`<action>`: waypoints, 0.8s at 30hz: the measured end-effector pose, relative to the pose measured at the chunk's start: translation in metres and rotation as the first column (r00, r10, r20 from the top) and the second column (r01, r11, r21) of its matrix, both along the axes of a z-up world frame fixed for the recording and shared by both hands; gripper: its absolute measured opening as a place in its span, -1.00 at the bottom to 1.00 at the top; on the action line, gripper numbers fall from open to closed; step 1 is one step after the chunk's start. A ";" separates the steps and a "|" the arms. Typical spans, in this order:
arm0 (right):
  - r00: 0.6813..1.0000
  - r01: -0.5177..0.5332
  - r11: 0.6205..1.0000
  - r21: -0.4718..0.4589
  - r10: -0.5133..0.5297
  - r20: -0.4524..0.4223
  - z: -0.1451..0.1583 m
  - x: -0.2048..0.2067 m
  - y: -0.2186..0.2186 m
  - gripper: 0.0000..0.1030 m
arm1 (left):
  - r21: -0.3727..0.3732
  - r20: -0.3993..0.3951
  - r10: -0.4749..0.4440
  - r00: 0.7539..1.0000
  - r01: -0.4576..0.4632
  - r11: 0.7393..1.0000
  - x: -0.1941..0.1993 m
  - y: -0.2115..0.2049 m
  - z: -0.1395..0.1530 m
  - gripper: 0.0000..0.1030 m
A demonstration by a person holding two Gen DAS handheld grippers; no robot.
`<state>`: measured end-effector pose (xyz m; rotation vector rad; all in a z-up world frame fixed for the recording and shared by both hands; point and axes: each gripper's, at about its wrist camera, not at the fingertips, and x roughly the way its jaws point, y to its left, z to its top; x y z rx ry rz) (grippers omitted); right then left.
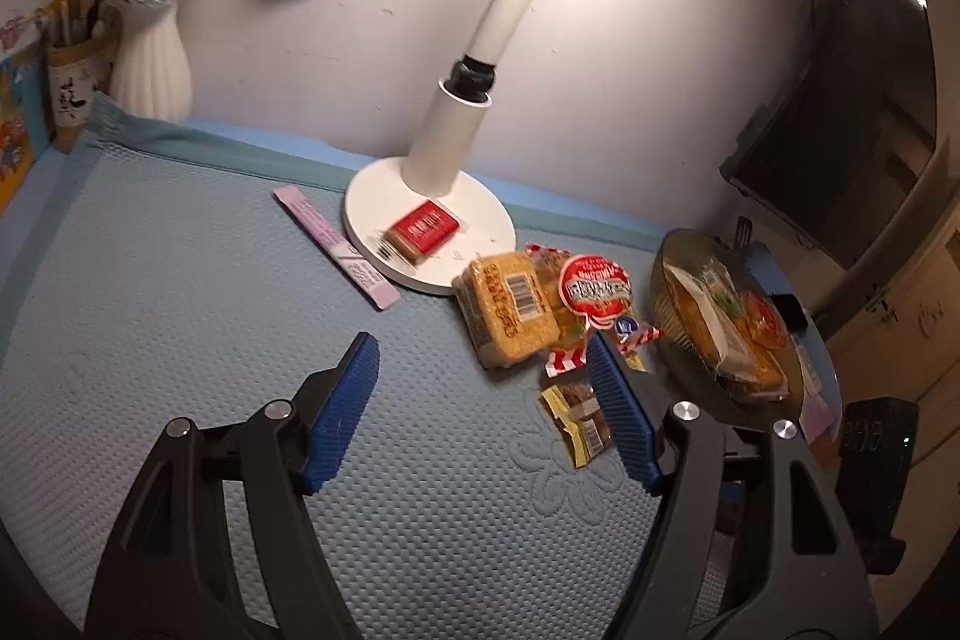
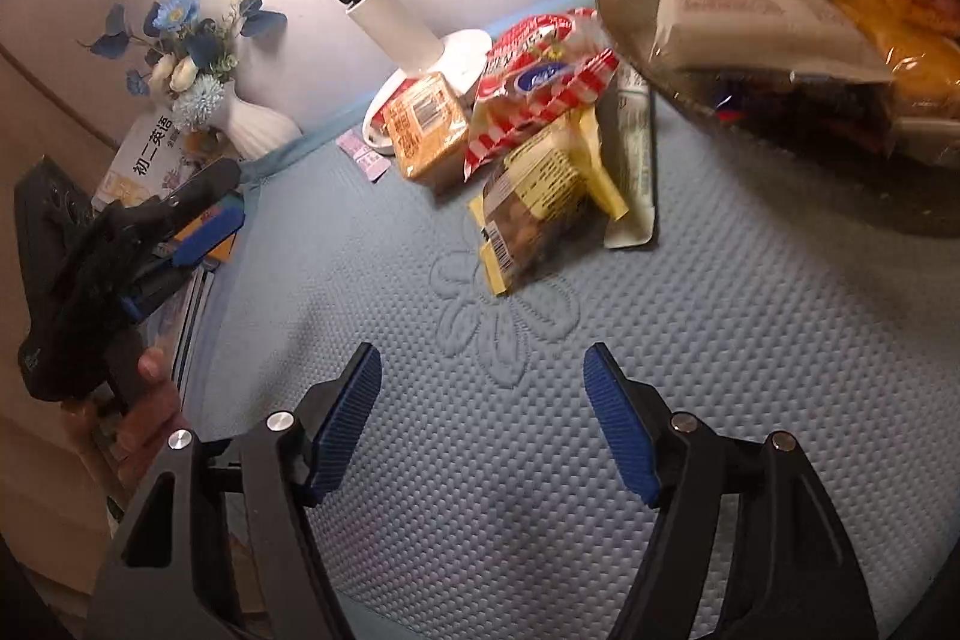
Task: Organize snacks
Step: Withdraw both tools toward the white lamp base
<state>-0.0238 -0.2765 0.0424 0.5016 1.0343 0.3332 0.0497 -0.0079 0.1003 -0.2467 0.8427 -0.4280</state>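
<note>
Lamplit quilted blue mat (image 1: 180,280)

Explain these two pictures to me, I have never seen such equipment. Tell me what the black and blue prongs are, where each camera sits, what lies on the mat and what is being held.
No robot here: a person holds a hand-operated tool in each hand, each ending in two blue-padded tongs. A camera on each tool looks forward along them. One picture comes from the left tongs, the other from the right tongs. Both are open and hold nothing.

On the blue mat lie loose snacks: an orange cracker pack, a red-and-white striped bag, a yellow packet and a pink stick. A small red pack rests on the base of the white lamp. A glass bowl already holds several snacks.
</note>
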 end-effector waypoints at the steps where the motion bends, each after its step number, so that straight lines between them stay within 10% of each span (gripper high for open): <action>1: 1.000 0.000 1.000 -0.014 0.000 0.006 0.002 0.002 0.002 0.35 | 0.033 -0.005 -0.007 1.000 0.008 0.999 0.003 -0.007 -0.005 0.45; 6: 0.995 -0.013 0.991 -0.134 0.027 0.101 0.033 0.029 0.014 0.35 | 0.095 -0.041 0.027 0.999 -0.023 0.995 0.040 -0.005 -0.024 0.44; 13: 0.973 -0.098 0.946 -0.308 0.156 0.170 0.049 0.106 0.063 0.33 | -0.065 -0.271 0.205 0.940 -0.231 0.971 0.125 0.054 -0.067 0.30; 19: 0.976 -0.125 0.942 -0.311 0.173 0.130 0.047 0.171 0.087 0.22 | 0.062 -0.271 0.302 0.914 -0.297 0.953 0.170 0.039 -0.094 0.27; 24: 0.984 -0.130 0.948 -0.290 0.159 0.078 0.045 0.214 0.103 0.20 | 0.104 -0.220 0.247 0.944 -0.229 0.968 0.171 0.034 -0.095 -0.40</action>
